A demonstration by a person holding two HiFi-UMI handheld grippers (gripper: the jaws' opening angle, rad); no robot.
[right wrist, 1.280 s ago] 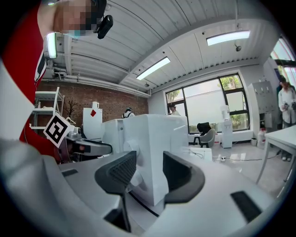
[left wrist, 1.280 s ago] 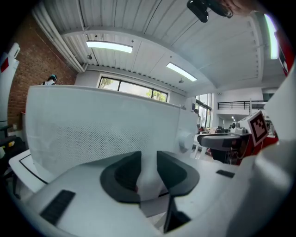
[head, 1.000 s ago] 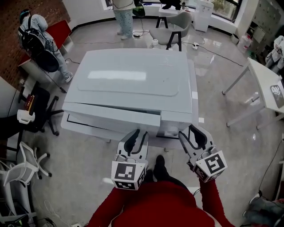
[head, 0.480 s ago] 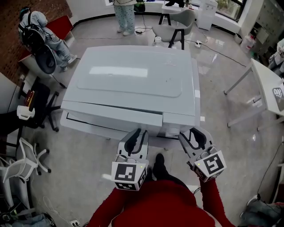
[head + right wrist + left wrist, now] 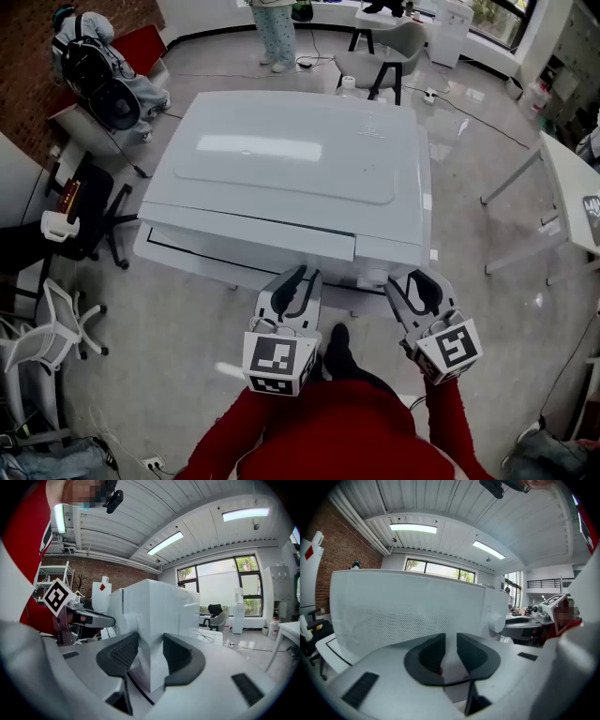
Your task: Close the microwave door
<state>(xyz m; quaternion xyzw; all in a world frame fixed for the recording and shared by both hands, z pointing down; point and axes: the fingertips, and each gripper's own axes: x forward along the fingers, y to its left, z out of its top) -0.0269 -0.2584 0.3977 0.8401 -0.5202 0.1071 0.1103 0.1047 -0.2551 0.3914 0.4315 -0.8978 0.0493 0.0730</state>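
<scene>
A white microwave [image 5: 291, 178] stands below me on a low stand, seen from above. Its door [image 5: 248, 234] lies nearly flush with the front, left of the control panel [image 5: 394, 253]. My left gripper [image 5: 298, 278] hovers just in front of the door's right end; its jaws are closing to a narrow gap with nothing between them. In the left gripper view the perforated door [image 5: 408, 611] fills the space beyond the left gripper [image 5: 451, 641], with a round knob [image 5: 497, 622] to the right. My right gripper [image 5: 419, 284] stands open before the microwave's right front corner [image 5: 154, 606].
Office chairs [image 5: 56, 328] crowd the left side, and a white table [image 5: 572, 187] stands at the right. A grey chair [image 5: 384, 52] and a standing person [image 5: 277, 28] are behind the microwave. A seated person with a backpack [image 5: 98, 70] is at the far left.
The head view has shifted a little, so the microwave sits slightly lower and further right in the picture. Both grippers keep their places in front of it.
</scene>
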